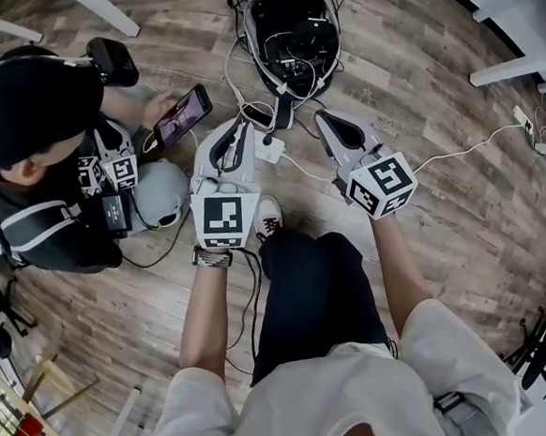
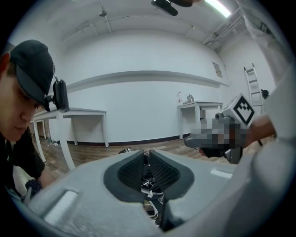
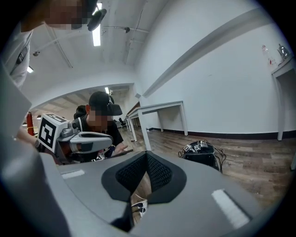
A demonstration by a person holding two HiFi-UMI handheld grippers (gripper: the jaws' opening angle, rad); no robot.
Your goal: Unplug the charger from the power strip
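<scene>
A small white block (image 1: 269, 149) with white cables lies on the wood floor between my two grippers; whether it is the charger or the power strip I cannot tell. One white cable (image 1: 456, 154) runs from it to a white strip (image 1: 528, 130) at the right edge. My left gripper (image 1: 244, 121) hangs just left of the block and my right gripper (image 1: 321, 116) just right of it. Both are above the floor and apart from the block. In the left gripper view my left gripper (image 2: 147, 155) has its pads together with nothing between them. My right gripper (image 3: 147, 158) looks the same.
A black open bag (image 1: 291, 27) full of cables sits on the floor just beyond the block. A person in a black cap (image 1: 28, 100) sits at the left holding a phone (image 1: 182, 116). White table legs (image 1: 101, 11) stand behind, more white furniture (image 1: 515, 66) at the right.
</scene>
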